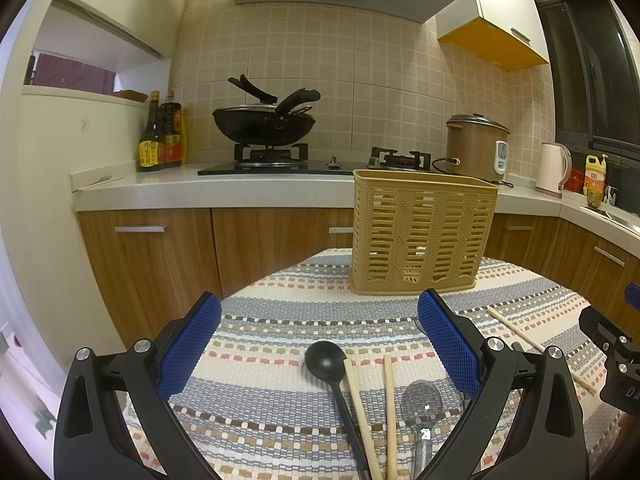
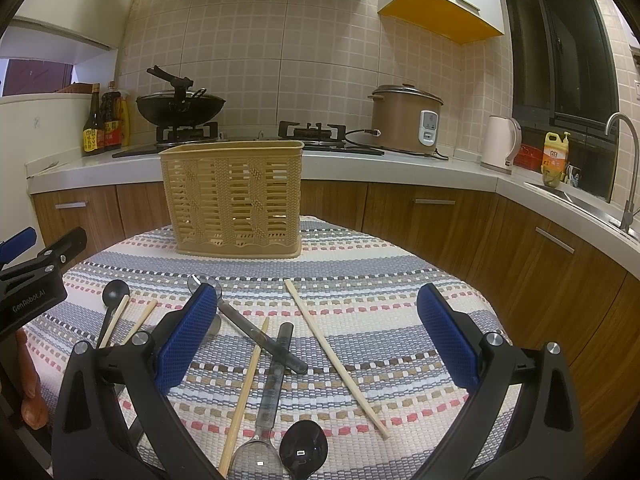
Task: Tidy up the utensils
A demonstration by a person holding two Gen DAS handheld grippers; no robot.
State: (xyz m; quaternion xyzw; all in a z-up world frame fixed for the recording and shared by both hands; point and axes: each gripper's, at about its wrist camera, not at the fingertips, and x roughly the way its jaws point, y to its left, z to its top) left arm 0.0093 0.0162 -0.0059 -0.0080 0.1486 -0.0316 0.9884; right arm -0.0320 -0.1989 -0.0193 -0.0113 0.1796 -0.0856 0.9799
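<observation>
Blue-padded left gripper (image 1: pixel 320 344) and right gripper (image 2: pixel 318 336) spread, hovering over utensils

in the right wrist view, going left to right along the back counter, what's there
sauce bottles → wok → empty burner → rice cooker → kettle → yellow dish soap bottle → faucet
</observation>
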